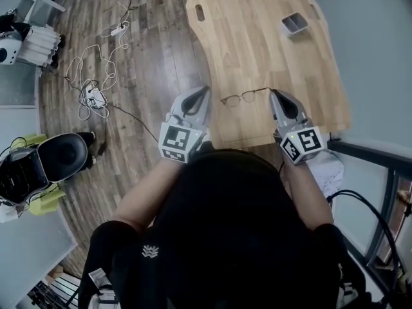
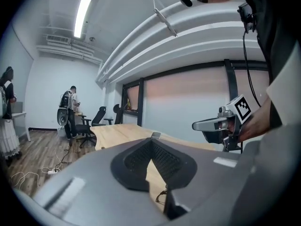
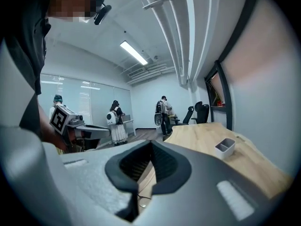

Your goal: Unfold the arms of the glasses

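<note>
Item 1. Wooden table [image 1: 257,37]: light top with a curved near edge.

Item 2. Glasses [image 1: 239,98]: thin dark frame. They lay on the table just inside its near edge. One slim arm ran along the table toward my right tool; I could not tell whether it touched.

Item 3. My left gripper [image 1: 205,94]: I held it at the table's near left edge. Its jaws were pressed together with nothing between them.

Item 4. My right gripper [image 1: 275,96]: I held it over the table's near edge, to the right. Its jaws were likewise closed on each other and empty.

Item 5. Small grey two-compartment tray [image 1: 295,23]: it stood on the table's far right part.

Item 6. White cables [image 1: 96,76]: they were strewn on the wood floor left of the table.
</note>
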Demonstrator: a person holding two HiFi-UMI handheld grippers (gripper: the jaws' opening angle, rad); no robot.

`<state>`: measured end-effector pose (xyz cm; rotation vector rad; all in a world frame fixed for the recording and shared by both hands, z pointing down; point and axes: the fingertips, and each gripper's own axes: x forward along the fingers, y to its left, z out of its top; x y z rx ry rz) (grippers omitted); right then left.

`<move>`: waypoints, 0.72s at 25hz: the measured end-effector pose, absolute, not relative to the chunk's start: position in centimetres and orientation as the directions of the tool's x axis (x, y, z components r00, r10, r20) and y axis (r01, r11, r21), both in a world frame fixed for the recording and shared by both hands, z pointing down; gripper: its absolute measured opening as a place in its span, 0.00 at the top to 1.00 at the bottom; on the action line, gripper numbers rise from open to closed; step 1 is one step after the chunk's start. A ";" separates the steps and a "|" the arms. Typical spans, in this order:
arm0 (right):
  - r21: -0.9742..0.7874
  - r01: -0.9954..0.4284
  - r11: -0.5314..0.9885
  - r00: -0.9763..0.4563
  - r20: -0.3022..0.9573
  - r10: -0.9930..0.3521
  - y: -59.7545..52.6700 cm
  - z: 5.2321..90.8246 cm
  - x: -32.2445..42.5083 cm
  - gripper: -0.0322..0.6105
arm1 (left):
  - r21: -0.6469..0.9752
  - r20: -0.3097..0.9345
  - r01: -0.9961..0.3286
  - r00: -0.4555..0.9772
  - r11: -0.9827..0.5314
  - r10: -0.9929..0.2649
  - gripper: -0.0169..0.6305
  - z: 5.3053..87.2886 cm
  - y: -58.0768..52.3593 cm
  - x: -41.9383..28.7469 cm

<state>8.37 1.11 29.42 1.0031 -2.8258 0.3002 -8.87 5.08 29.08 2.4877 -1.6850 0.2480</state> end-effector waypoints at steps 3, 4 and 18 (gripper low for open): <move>-0.147 -0.631 0.762 -0.774 0.189 -0.605 0.9 29.6 8.5 0.95 | 0.009 0.209 -0.929 0.363 -0.370 -0.908 0.96 29.4 5.0 -8.4; -0.147 -0.632 0.761 -0.773 0.189 -0.605 0.7 29.6 8.6 0.95 | 0.008 0.209 -0.929 0.364 -0.371 -0.908 0.96 29.5 4.8 -8.4; -0.138 -0.668 0.731 -0.742 0.197 -0.641 -0.5 30.2 11.0 0.95 | -0.013 0.213 -0.913 0.396 -0.408 -0.893 0.96 29.7 2.7 -8.5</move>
